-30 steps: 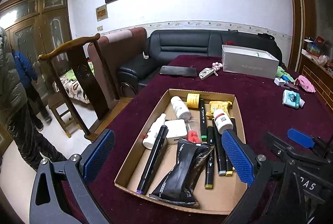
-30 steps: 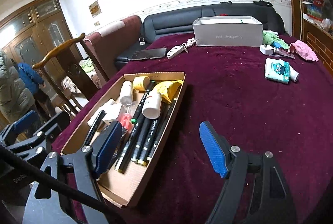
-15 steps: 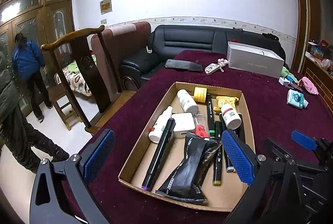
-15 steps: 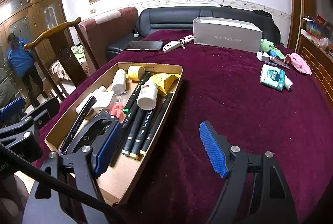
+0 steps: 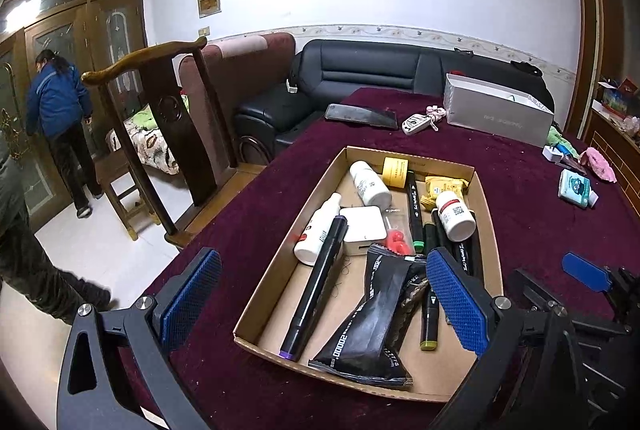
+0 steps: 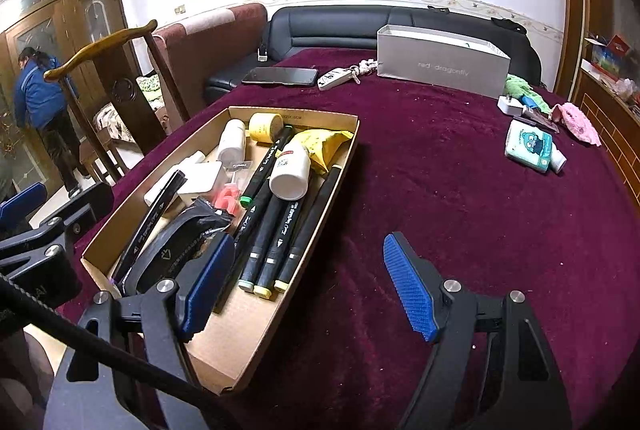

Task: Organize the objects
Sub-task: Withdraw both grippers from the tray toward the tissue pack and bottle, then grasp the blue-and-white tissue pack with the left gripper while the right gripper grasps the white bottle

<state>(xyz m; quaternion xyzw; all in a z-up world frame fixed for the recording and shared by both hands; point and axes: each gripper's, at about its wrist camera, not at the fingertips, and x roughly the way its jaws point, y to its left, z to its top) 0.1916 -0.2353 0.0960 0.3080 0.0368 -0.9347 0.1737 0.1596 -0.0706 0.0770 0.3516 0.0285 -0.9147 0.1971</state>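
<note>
A shallow cardboard tray sits on the maroon tablecloth. It holds a black pouch, several black markers, two white bottles, a capped white bottle, a yellow tape roll, a yellow packet and a white square box. My left gripper hangs open over the tray's near left end, with nothing between its fingers. At the tray's near right side, my right gripper is open and empty; its left pad is above the tray, its right pad above bare cloth.
Further back on the table lie a grey box, a phone, a key fob, a tissue pack and a pink item. A wooden chair and a black sofa stand beyond. A person in blue stands by the door.
Both views have rolled a little and the right gripper has edged along the tray. The person in blue has walked further off to the door. Both grippers stay open.
</note>
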